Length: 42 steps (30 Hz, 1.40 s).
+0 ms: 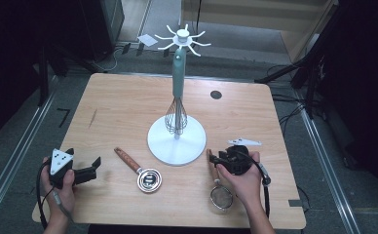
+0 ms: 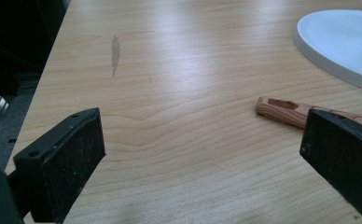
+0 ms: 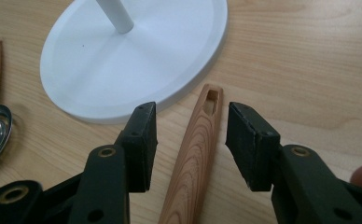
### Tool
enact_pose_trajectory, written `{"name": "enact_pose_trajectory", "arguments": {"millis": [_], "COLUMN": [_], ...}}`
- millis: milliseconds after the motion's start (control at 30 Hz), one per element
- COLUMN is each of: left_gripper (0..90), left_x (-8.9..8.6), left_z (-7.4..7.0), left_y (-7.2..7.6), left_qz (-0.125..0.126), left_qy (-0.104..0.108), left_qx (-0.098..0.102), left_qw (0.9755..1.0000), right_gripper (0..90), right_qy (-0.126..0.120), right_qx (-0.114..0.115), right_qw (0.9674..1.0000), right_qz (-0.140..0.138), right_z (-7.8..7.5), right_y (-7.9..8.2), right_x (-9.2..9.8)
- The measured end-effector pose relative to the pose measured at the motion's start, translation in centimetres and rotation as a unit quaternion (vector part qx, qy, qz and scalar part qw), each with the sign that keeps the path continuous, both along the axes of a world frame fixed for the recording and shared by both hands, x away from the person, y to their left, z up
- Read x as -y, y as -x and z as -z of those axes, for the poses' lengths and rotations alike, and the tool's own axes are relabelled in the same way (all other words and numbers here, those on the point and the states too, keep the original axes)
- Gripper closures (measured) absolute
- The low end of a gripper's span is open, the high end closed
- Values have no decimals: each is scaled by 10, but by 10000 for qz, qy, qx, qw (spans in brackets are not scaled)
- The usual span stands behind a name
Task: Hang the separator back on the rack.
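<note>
The strainer's wooden handle (image 3: 195, 154) lies btwn your right gripper (image 3: 191, 140) jaws, about half open, pads w/ gaps either side, not pressing. Its mesh bowl (image 1: 221, 197) sits near the table's (image 1: 128, 102) front edge, under your right hand (image 1: 243, 178). Handle tip is just beside the white stand base (image 1: 176, 141); a whisk (image 1: 176, 117) hangs on the stand. Left of that lies a wood-handled metal scoop (image 1: 145, 175). Your left gripper (image 2: 202, 154) is wide open, holding nothing, over bare table near the scoop's handle end.
</note>
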State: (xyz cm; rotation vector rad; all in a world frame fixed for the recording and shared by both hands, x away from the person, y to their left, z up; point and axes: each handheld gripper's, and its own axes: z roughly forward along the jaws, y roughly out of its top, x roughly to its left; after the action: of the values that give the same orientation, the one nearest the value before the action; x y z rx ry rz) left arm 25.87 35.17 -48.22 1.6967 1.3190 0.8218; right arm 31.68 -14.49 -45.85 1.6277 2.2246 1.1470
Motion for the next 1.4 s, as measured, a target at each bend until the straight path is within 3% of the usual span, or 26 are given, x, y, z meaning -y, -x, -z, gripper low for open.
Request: {"name": "enact_pose_trajectory", "arguments": {"millis": [67,233,267,300,533,933,1400], "left_gripper": [0,0,0,0,0,0,0], "left_x": [0,0,0,0,0,0,0], "left_z": [0,0,0,0,0,0,0], "left_y": [0,0,0,0,0,0,0], "left_qz": [3,-6,-6,-7,0,4,-1], "left_qy": [3,14,14,15,20,41,37], "left_qx": [-2,-2,-2,-1,-3,-5,-7], "left_qw": [10000,10000,10000,10000,10000,10000,10000], "right_gripper": [554,573,573,579,584,594,605], "right_qy": [0,-96,-96,-140,-65,-69,8], "right_qx": [-95,-592,-592,-771,-1154,-1539,-1821], "right_qw": [10000,9982,9982,9969,9933,9881,9833], "right_qz": [9,10,10,-11,-18,-13,29], "right_z": [1,4,4,5,10,13,17], "right_y": [0,-2,-2,-3,-3,-2,0], "right_x": [1,2,2,3,1,1,-3]}}
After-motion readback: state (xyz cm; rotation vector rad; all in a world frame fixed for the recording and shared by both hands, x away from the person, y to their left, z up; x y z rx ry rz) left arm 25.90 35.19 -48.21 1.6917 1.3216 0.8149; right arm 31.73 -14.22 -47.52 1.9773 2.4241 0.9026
